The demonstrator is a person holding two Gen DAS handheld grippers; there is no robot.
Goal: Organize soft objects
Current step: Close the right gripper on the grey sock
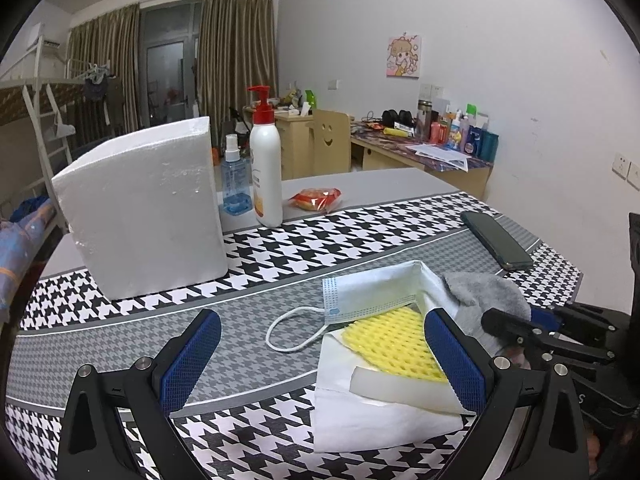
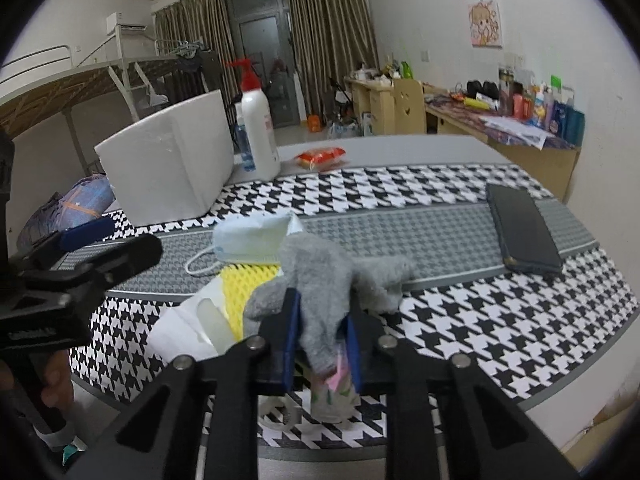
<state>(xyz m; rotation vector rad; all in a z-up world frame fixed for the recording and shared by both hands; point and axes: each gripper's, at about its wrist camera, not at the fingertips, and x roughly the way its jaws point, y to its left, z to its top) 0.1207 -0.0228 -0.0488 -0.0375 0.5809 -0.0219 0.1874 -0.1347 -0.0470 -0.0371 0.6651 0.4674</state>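
Observation:
A grey sock (image 2: 320, 276) lies over the right edge of a small pile, and my right gripper (image 2: 322, 332) is shut on its near end. The pile holds a pale blue face mask (image 1: 360, 292), a yellow foam net (image 1: 392, 344), a white foam strip (image 1: 400, 390) and white tissue paper (image 1: 368, 420). My left gripper (image 1: 320, 360) stands open just above the pile's near side, its right pad (image 1: 452, 360) over the net and nothing held. A white foam box (image 1: 140, 208) stands at the back left on the houndstooth table mat (image 1: 340, 236).
Behind the box stand a white pump bottle (image 1: 266, 168) and a blue spray bottle (image 1: 234, 184), with a red snack packet (image 1: 316, 198) beside them. A dark phone (image 1: 496, 244) lies at the right. A small patterned item (image 2: 332, 396) sits under the sock's near end.

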